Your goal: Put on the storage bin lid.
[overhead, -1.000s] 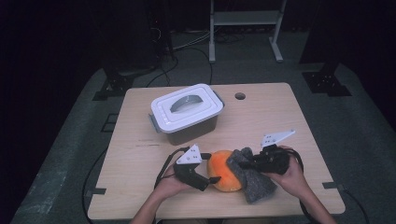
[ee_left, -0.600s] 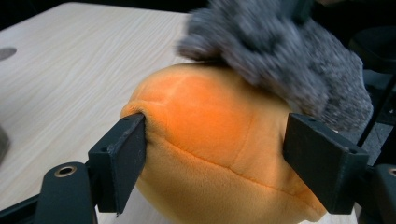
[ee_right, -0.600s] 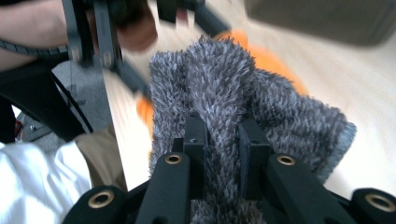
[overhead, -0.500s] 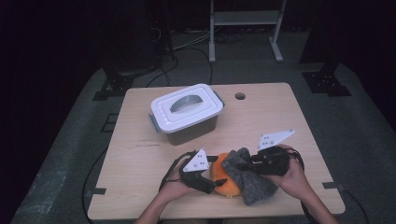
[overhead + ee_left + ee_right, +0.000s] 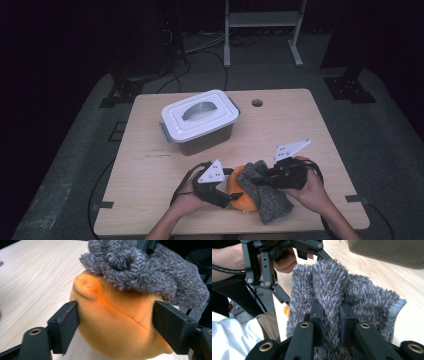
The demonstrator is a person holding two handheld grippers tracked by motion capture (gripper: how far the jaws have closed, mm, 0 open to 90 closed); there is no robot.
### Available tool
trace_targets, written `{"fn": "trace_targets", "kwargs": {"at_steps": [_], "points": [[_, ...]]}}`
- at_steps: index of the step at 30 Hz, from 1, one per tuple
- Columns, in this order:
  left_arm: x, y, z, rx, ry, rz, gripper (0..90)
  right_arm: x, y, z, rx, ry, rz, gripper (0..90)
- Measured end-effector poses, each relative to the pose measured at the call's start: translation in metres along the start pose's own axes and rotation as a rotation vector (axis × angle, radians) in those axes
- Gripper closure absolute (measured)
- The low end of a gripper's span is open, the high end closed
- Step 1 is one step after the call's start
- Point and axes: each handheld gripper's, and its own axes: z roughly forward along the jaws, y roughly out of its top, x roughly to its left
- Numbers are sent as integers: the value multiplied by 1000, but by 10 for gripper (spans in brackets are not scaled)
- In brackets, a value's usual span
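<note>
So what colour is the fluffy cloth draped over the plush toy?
Grey; the fluffy cloth shows best in the left gripper view, over the orange plush toy.

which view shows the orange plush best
The left gripper view: the orange plush sits large between the left gripper's jaws, seam visible, under the grey cloth. The high view shows it small; the right gripper view, an orange sliver.

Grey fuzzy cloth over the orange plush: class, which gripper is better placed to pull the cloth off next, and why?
The right gripper. It is already shut on a fold of the grey fuzzy cloth. The left gripper straddles the orange plush, its jaws having just been closing, so it can steady that.
</note>
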Motion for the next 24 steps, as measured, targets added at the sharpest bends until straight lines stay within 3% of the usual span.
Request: {"fn": "trace_targets", "kwargs": {"at_steps": [4, 8, 13, 18, 22, 24], "points": [[-5, 2, 2, -12, -11, 45, 238, 10, 12, -5, -20, -14, -49, 760], [-8, 2, 1, 11, 2, 75, 238, 12, 23, 6, -7, -6, -71, 760], [-1, -5, -2, 6, -4, 46, 239, 1, 16, 7, -12, 12, -42, 760], [2, -5, -1, 16, -5, 33, 236, -15, -6, -3, -19, 23, 40, 760], [7, -5, -4, 39, 8, 8, 229, -13, -16, -4, -16, 41, 60, 762], [8, -4, -5, 24, -12, -22, 229, -9, -18, -4, -11, 38, 56, 763]]}}
